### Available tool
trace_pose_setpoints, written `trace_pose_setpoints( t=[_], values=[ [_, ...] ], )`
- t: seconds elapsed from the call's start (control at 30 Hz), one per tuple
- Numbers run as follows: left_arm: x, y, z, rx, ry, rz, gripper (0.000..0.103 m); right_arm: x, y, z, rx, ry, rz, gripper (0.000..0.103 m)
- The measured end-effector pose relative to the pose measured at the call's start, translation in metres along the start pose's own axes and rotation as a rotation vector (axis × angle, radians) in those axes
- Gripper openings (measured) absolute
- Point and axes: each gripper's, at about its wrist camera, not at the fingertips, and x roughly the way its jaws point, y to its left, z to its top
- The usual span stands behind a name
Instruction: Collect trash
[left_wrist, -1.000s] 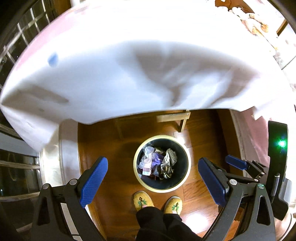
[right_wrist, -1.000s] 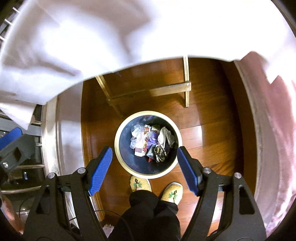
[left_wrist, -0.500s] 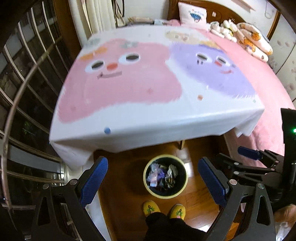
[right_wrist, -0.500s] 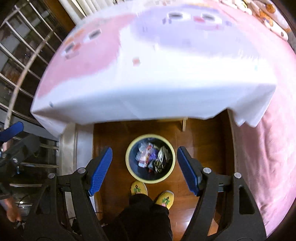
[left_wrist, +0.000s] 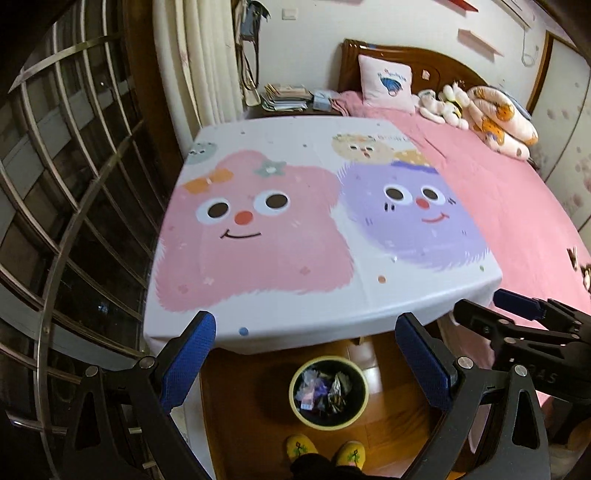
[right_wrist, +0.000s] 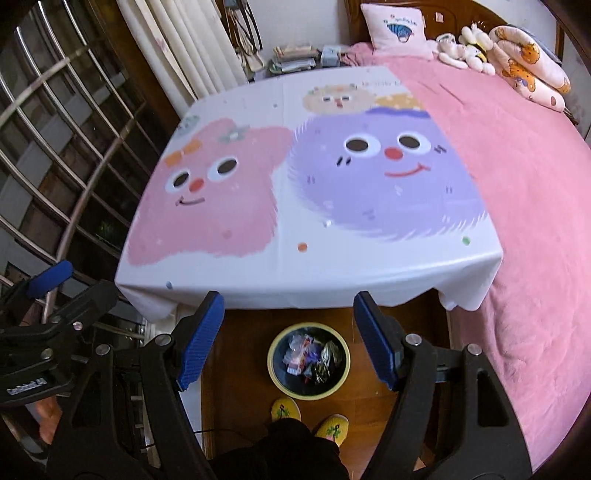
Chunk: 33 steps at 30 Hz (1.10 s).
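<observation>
Looking down past both grippers, the trash bin (left_wrist: 328, 392) sits on the wood floor (left_wrist: 251, 406) just in front of the person's yellow slippers (left_wrist: 301, 445), already holding a heap of wrappers (left_wrist: 323, 387). The left gripper (left_wrist: 310, 363) hangs high above it with jaws spread wide and nothing between them — the right gripper (right_wrist: 288, 338) is the same, wide apart and empty. The bin lies straight below and slightly ahead of both, framed between each pair of blue pads (right_wrist: 201, 338), so neither hand is clearly nearer. It is round, so it has no long side to line up with. The table (left_wrist: 369, 306) with its cartoon cloth stands just beyond the bin, and I see no loose trash on it — to me the collecting looks nearly done.
</observation>
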Motion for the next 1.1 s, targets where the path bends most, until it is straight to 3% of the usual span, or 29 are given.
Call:
trace_pose_setpoints(
  t=[0.2,0.37,1.1],
  values=[
    [-0.012,0.008,0.008,-0.063,-0.012,0.001,0.099,-0.029,0.018,0.015,-0.025,-0.075,-0.011,0.07],
    [-0.015,0.006,0.012,-0.055,-0.033,0.013,0.099,-0.041,0.03,0.019,-0.04,-0.116,-0.016,0.07],
    [-0.014,0.014,0.017,-0.057,-0.068,0.031,0.099,-0.053,0.046,0.014,-0.06,-0.202,-0.038,0.07]
  ],
)
